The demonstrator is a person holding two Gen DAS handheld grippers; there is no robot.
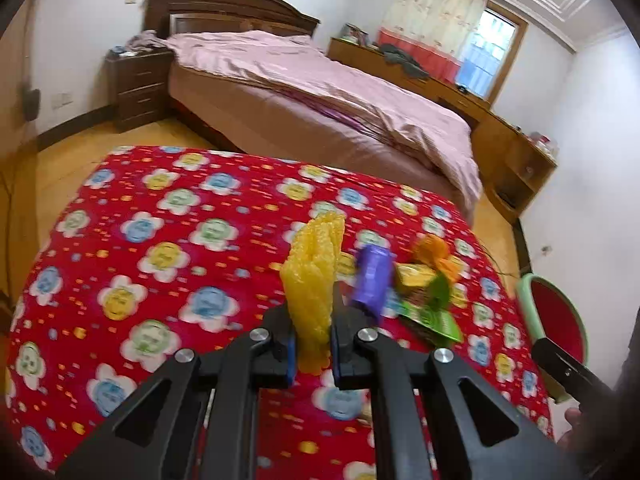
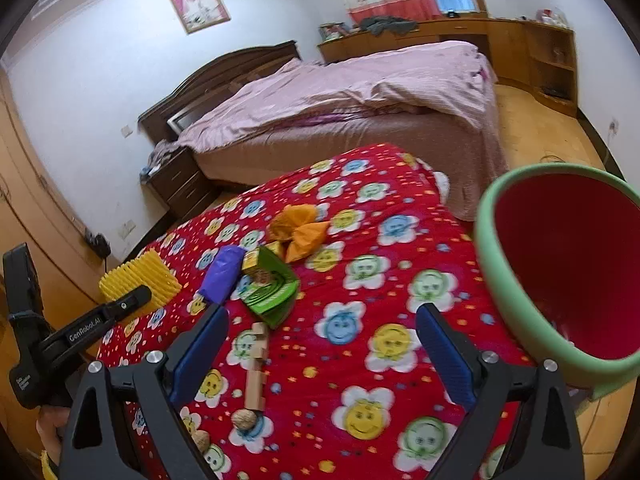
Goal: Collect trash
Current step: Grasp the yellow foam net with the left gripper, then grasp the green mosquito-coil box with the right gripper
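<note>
My left gripper is shut on a yellow foam net, held upright above the red flowered cloth; it also shows in the right wrist view, at the far left. My right gripper is open and empty over the cloth. A purple wrapper, a green packet and an orange wrapper lie together ahead of it. The red bin with a green rim stands at the right, tipped toward me.
A wooden block piece and two walnuts lie on the cloth near my right gripper. A bed with pink bedding stands behind the table. A dark nightstand and a long wooden desk line the walls.
</note>
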